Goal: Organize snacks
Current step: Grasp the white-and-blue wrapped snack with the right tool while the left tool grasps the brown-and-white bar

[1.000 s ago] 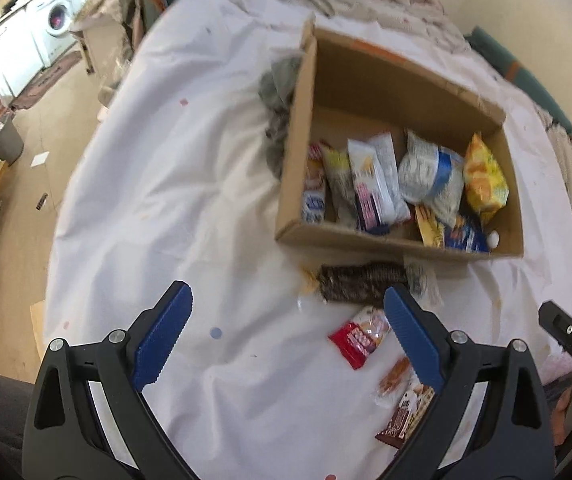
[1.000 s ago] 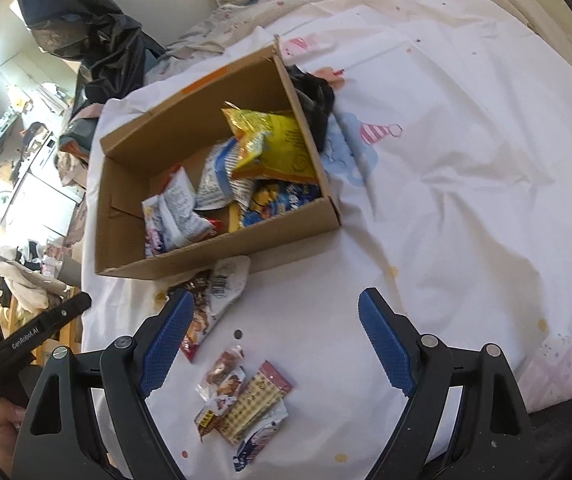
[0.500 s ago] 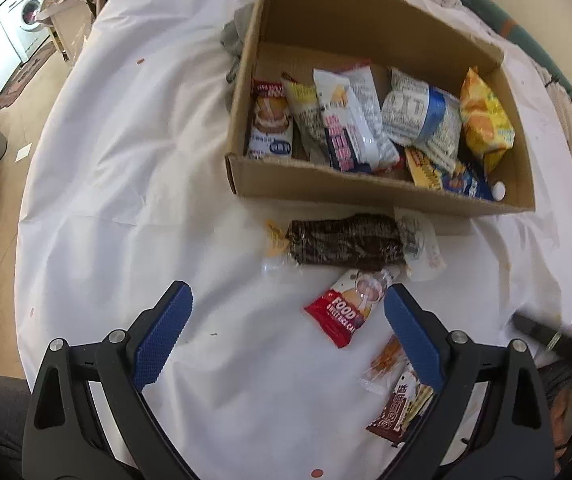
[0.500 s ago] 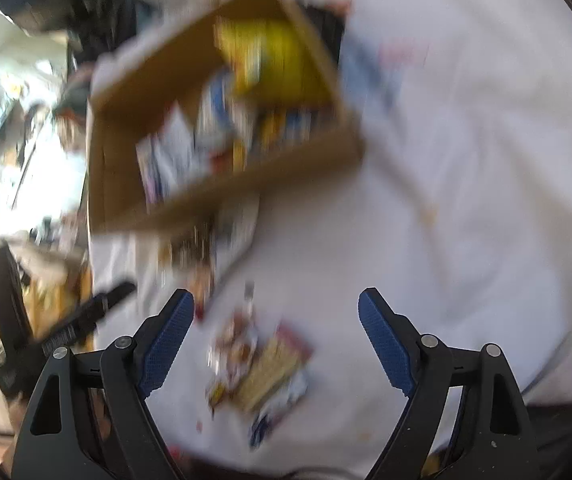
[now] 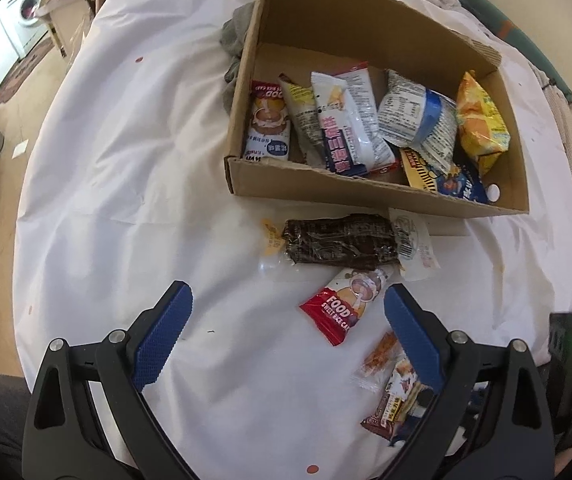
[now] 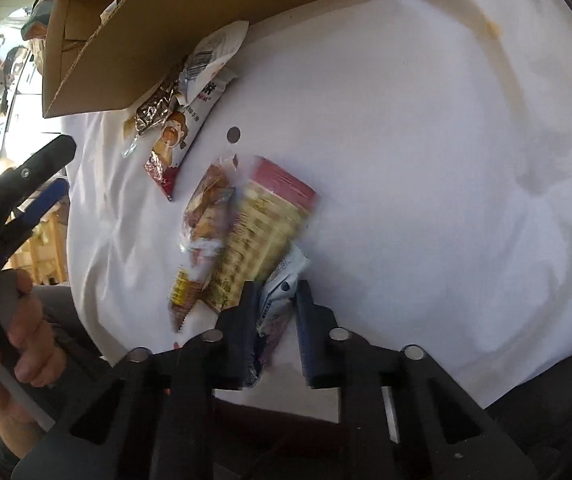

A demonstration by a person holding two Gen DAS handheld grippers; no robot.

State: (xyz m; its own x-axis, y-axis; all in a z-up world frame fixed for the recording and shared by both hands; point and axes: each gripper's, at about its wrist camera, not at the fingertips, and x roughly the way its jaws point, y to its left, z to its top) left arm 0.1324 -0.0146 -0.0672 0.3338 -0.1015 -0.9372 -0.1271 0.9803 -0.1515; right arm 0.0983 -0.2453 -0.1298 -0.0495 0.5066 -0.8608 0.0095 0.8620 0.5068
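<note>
**Right wrist view: jaws pinched on a white-and-purple packet; left tool wide, holding nothing**

Right gripper (image 6: pixel 273 300) low over the white sheet (image 6: pixel 426 160), jaws drawn close around a small white-and-purple packet (image 6: pixel 279 292); packet sits between the fingers and looks held, edges motion-blurred. Just beyond it, toward the cardboard box (image 6: pixel 133 52): a yellow cracker packet with a red end (image 6: pixel 265 216), touching a clear-wrapped orange snack (image 6: pixel 203 216). Nearer the box, a red rice-cake packet (image 6: pixel 173 140) and a dark foil-wrapped bar (image 6: pixel 157 106), the bar against the box's front wall.

Left wrist view. Left gripper (image 5: pixel 286 328) hovers over the sheet in front of the box, blue pads (image 5: pixel 161 332) spread wide, nothing between them. Box open-topped, roughly a dozen snack packets inside: a yellow bag (image 5: pixel 482 124) at its right end, a white-and-blue bag (image 5: pixel 418 120) beside that, a rice-cake packet at its left end (image 5: pixel 266 128). Grey cloth (image 5: pixel 235 40) bunched against the box's left outer wall. Washing machine (image 5: pixel 25 12) far left of the box, off the sheet.
</note>
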